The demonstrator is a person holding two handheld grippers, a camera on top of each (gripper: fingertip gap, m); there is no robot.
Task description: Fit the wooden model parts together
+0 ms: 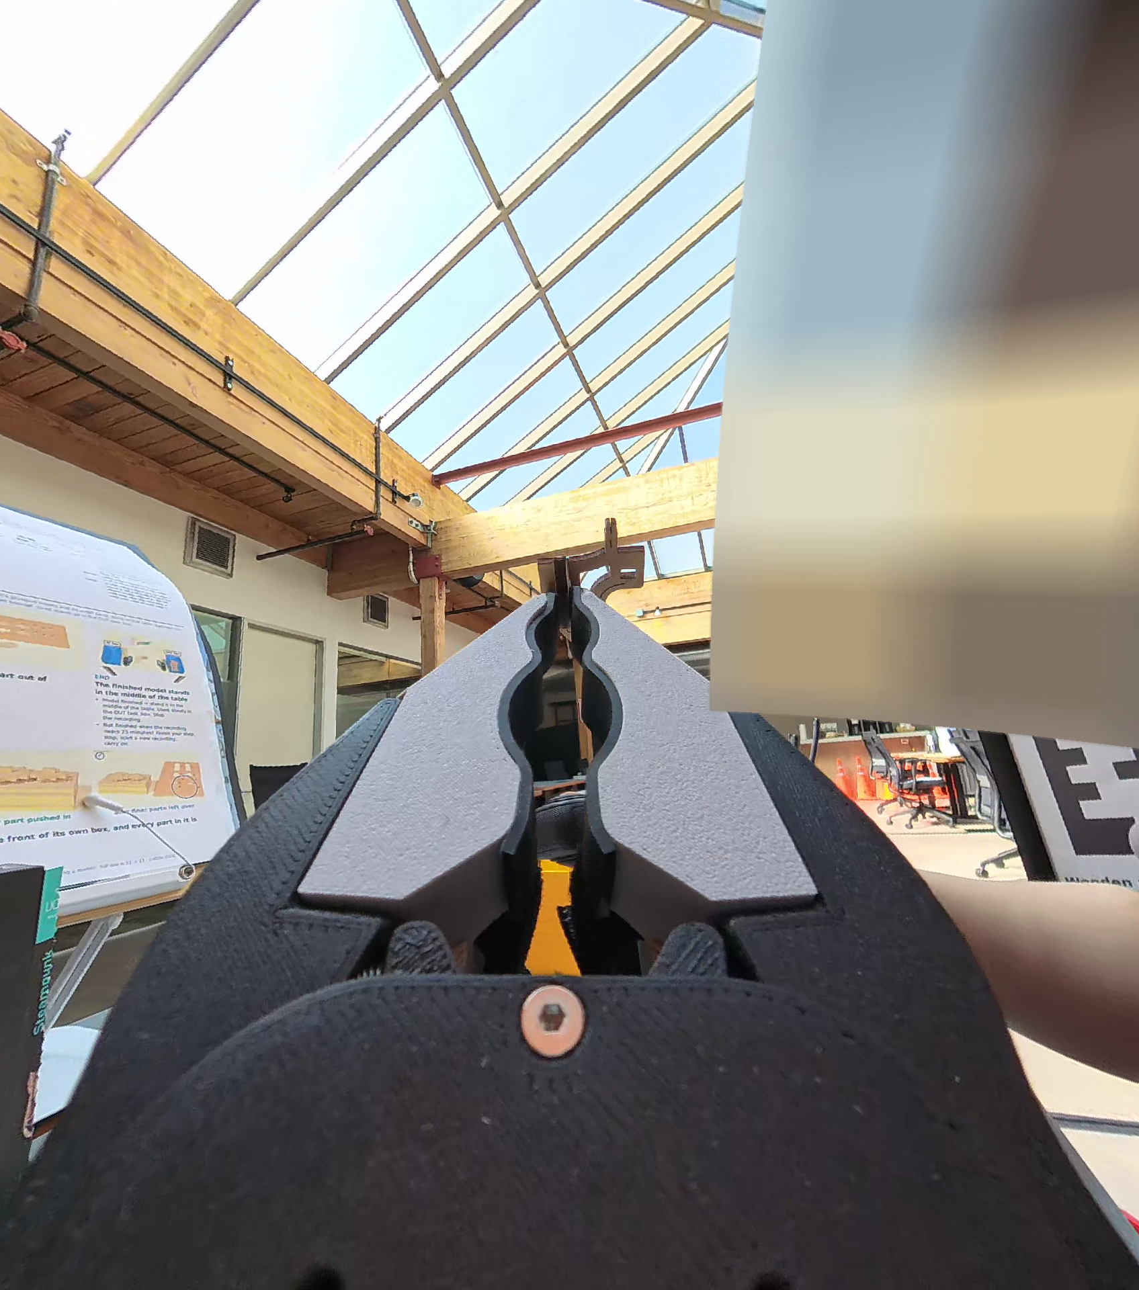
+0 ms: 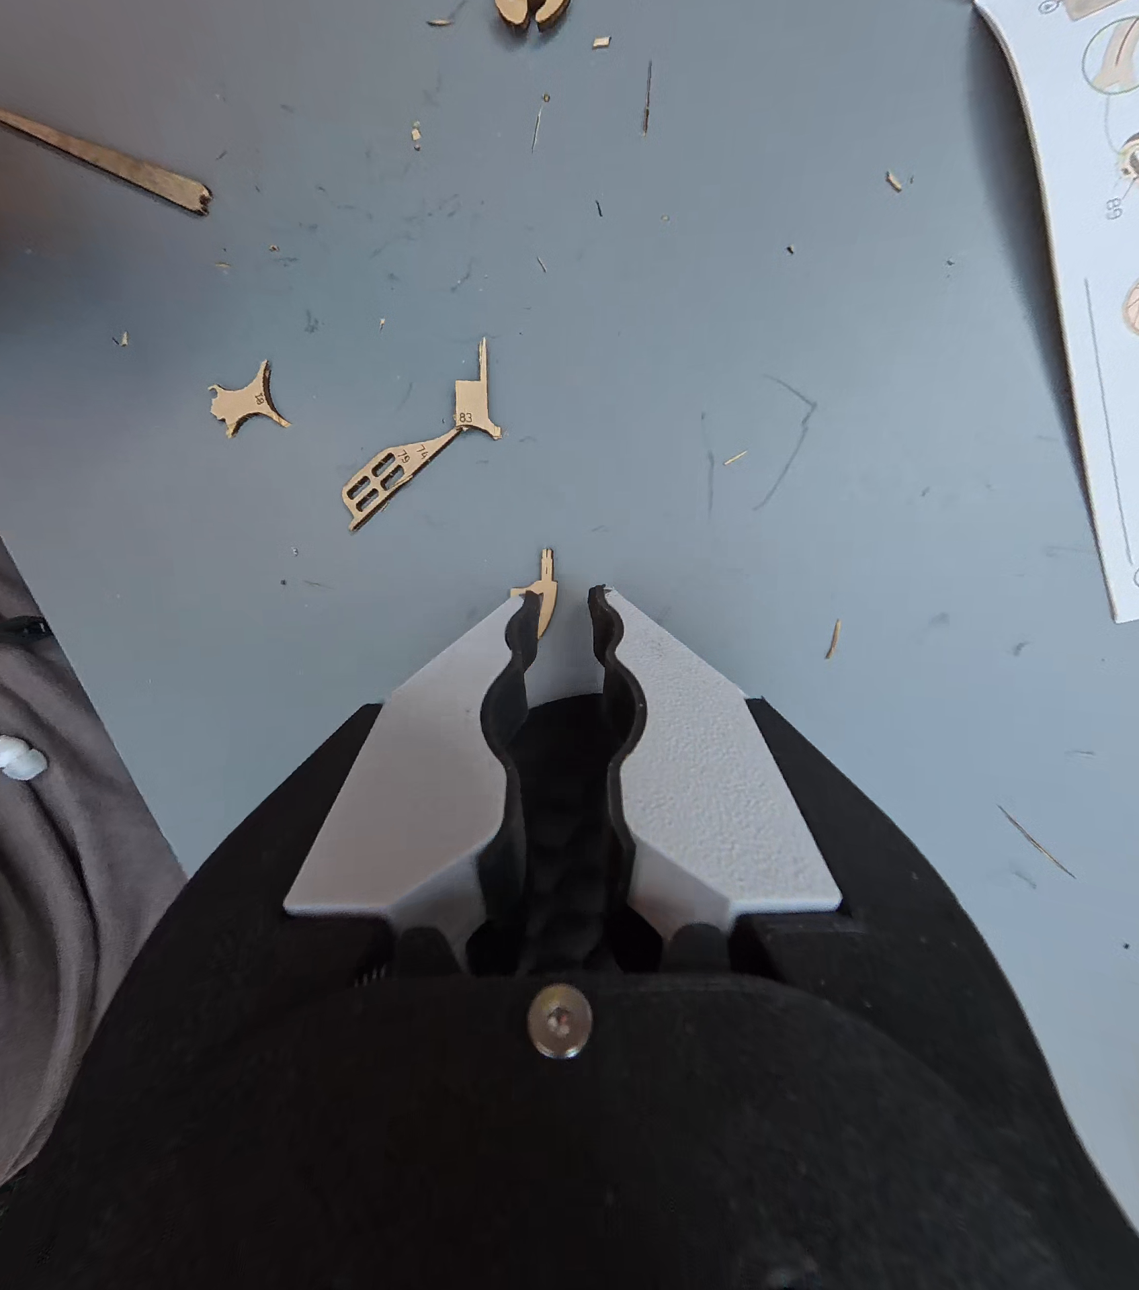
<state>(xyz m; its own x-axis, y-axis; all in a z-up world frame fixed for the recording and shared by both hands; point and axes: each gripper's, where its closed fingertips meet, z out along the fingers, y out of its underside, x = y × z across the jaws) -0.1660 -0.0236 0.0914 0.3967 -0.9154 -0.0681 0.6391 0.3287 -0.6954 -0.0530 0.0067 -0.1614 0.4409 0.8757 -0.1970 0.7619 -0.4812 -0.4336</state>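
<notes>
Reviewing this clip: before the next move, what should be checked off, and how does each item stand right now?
1. Left hand-held gripper clamped on the small dark wooden model part: ok, the part sticks out past the closed tips.
2. Right hand-held gripper open for a pickup: ok, gap between the tips.
3. Thin pale wooden sliver centred between the right tips: not ok, it lies against the left fingertip.
4. Slotted flat wooden offcut on the grey table out of the tips' way: ok, it lies farther ahead and to the left.
5. Held part aligned with its mate: cannot tell, the left view points at the skylight.
</notes>
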